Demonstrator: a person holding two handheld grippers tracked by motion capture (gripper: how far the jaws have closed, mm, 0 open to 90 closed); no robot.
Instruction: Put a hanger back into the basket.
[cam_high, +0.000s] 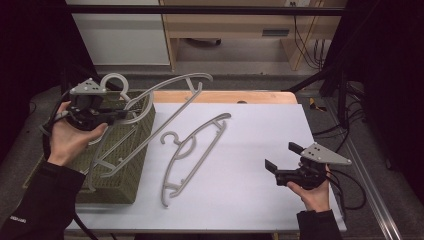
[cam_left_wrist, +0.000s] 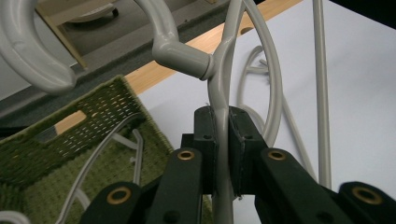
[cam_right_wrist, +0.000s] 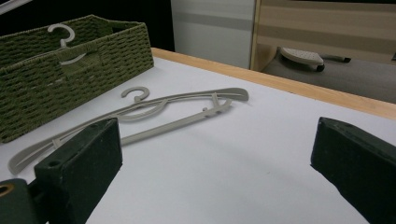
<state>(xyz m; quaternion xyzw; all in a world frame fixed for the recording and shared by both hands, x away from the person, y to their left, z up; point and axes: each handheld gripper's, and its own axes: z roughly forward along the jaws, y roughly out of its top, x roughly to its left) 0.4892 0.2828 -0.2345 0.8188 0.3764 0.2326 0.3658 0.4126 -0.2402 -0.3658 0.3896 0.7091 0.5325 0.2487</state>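
In the left gripper view, the held hanger (cam_left_wrist: 219, 79) runs out of frame on three sides: its hook is cut by the top and left edges, its arms by the top edge, and its stem passes behind the pads and leaves at the bottom. A second hanger inside the basket (cam_left_wrist: 93, 116) shows as a few bars, the rest cut off at the bottom.

In the high view, the basket's (cam_high: 131, 165) near left corner is covered by the person's sleeve (cam_high: 42, 200), and the held hanger crosses its top.

In the right gripper view, the basket (cam_right_wrist: 70, 56) is cut by the left edge. A hook (cam_right_wrist: 63, 32) pokes above its rim; the body below is hidden behind the wall.
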